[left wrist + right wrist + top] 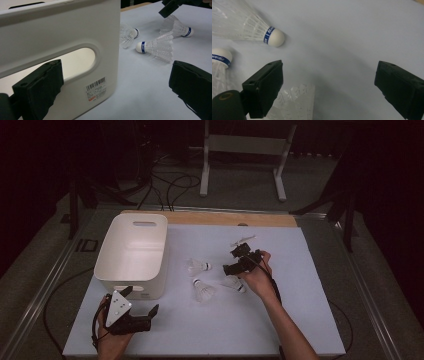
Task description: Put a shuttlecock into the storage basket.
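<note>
1. On the white table sheet, a white plastic bin stands at the left, open side up, with a slot handle in each end wall. Its near wall carries a barcode label.
2. Three white shuttlecocks lie on their sides to the right of the bin, each with a blue band at the cork: the far shuttlecock, the near shuttlecock and the right-hand shuttlecock.
3. The left gripper sits low at the near left of the sheet, held in the person's left hand, just in front of the bin's near wall. Its jaws stand wide apart with nothing between them; in the left gripper view one jaw lies before the handle slot.
4. The right gripper is held in the right hand directly over the right-hand shuttlecock. Its jaws are spread wide and clamp nothing; in the right gripper view that shuttlecock's feather skirt lies beside the left-side jaw, whether touching cannot be told.
</note>
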`<state>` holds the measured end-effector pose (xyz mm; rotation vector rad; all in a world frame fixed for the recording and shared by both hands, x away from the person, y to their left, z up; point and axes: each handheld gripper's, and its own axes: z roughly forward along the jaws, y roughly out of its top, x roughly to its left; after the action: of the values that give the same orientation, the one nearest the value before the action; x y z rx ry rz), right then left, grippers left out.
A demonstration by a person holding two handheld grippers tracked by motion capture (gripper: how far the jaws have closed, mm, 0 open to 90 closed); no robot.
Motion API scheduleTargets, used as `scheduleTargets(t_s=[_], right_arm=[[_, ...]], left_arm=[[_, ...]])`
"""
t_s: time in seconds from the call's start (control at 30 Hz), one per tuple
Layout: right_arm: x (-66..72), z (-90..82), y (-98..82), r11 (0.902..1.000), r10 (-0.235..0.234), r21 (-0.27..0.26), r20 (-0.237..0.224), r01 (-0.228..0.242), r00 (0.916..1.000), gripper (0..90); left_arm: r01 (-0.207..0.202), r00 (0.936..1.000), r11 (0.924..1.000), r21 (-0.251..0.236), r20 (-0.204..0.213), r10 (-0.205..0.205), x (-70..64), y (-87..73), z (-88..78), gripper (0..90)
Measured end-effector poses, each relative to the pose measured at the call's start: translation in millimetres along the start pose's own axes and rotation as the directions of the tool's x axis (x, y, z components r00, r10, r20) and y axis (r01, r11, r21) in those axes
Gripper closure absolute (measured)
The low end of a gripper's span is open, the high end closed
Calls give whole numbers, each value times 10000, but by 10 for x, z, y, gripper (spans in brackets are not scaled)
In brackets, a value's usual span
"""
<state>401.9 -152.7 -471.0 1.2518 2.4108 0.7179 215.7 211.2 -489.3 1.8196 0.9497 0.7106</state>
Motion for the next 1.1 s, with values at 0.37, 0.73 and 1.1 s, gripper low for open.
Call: scheduleTargets(t_s=[0.37, 0.73, 1.1], right_arm=[[7, -26, -59, 9983, -154, 570, 57, 150, 9999, 146], [25, -342, -282, 9979, -270, 576, -297, 287, 9992, 284], [-30, -462, -461, 9976, 8, 684, -741, 43, 9972, 515]], left_arm=[[37, 10000, 10000, -5, 40, -37, -10, -15, -15, 2], [20, 10000, 10000, 4, 64, -20, -21, -13, -13, 2], [22, 10000, 10000, 1, 64, -22, -25, -12, -9, 2]])
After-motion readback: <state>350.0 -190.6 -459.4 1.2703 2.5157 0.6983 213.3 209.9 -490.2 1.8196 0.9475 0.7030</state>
